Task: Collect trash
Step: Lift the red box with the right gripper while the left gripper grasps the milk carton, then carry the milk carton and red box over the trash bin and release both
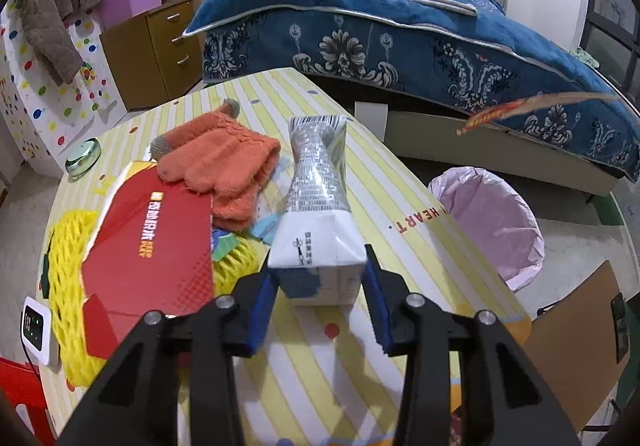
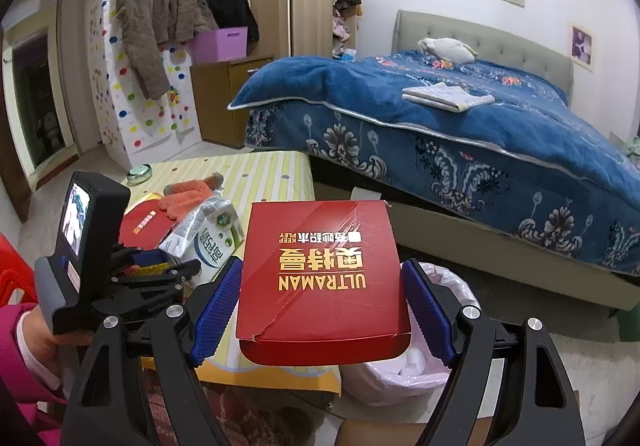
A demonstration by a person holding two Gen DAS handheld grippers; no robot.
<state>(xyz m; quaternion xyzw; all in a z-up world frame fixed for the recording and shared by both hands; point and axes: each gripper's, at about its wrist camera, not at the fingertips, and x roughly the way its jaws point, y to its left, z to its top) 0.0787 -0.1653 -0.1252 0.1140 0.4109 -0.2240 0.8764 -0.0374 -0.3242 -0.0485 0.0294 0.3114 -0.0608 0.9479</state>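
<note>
My left gripper [image 1: 320,286] is shut on a white and silver milk carton [image 1: 316,214] and holds it over the striped table [image 1: 400,198]. The carton also shows in the right wrist view [image 2: 208,238]. My right gripper [image 2: 320,298] is shut on a red Ultraman box [image 2: 320,278], held above the bin with the pink bag [image 2: 400,366] beside the table's right edge. The bin also shows in the left wrist view [image 1: 492,222]. Another red box [image 1: 148,246] lies on the table on yellow foam netting [image 1: 68,278].
Orange gloves [image 1: 224,162] and paper scraps lie mid-table. A small glass dish [image 1: 82,160] stands at the far left, a white device [image 1: 36,326] at the near left. A bed with a blue blanket [image 1: 400,26] stands behind. A brown board [image 1: 576,334] leans right.
</note>
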